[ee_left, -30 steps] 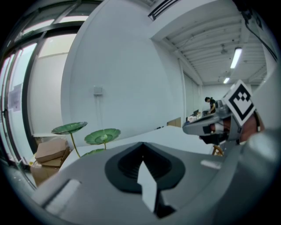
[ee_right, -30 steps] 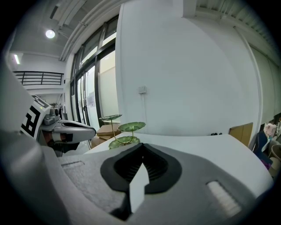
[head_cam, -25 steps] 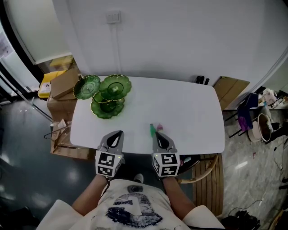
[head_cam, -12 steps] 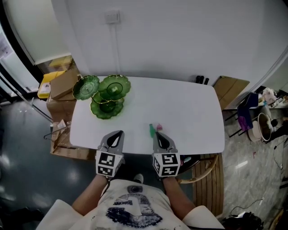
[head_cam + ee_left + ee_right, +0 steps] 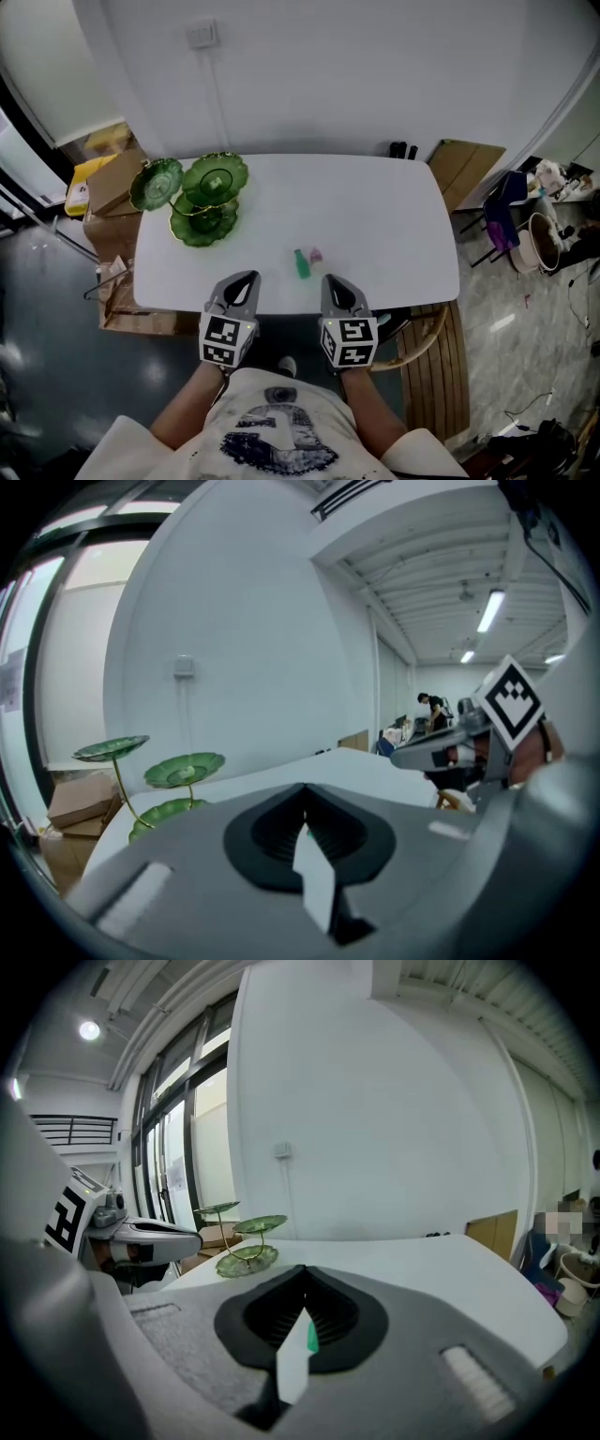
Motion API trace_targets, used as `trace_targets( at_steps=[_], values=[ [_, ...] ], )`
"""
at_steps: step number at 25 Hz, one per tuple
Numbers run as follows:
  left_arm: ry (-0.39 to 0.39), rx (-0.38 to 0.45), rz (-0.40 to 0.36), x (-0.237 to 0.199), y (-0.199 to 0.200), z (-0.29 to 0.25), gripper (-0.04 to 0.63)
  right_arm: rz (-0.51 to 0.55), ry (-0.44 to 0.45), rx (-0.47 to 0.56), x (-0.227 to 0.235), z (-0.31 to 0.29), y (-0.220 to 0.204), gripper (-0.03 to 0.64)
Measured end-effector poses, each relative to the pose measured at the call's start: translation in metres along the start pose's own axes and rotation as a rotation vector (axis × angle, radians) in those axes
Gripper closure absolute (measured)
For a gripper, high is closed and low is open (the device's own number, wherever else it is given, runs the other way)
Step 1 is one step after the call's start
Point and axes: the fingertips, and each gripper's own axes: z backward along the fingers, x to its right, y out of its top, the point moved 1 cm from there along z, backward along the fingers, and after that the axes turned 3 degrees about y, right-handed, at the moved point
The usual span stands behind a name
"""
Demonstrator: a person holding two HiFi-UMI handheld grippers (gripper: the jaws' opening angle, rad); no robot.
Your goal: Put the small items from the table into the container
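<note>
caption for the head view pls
Shut left gripper and right gripper at table edge; green item, pink item ahead; tiered dish left.

We cannot tell what the green item [image 5: 302, 263] and the pink item [image 5: 316, 254] beside it are: both are too small in the head view. In the right gripper view the right gripper [image 5: 302, 1288] hides all but a green sliver. In the left gripper view the left gripper [image 5: 305, 808] covers part of the lowest dish of the green stand [image 5: 185, 770], and the picture's right edge cuts off the right gripper. The table [image 5: 375, 206] hides most of a wooden chair [image 5: 431, 349] at the near right
</note>
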Motion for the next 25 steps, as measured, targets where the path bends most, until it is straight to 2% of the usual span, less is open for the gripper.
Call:
trace_targets(
  at_steps=[14,20,25],
  values=[
    [-0.182,-0.121,-0.047,0.056,-0.023,-0.046,0.603,-0.088,-0.093,-0.048,0.044,0.012,-0.035,0.617],
    [-0.234,-0.143,-0.035,0.071,-0.038,-0.084,0.595,-0.105,-0.130,-0.085,0.069,0.009,-0.046,0.617],
    [-0.268,-0.199,-0.016,0.084,-0.043,-0.108,0.570,-0.123,-0.155,-0.116,0.090,0.004,-0.056,0.617]
  ],
)
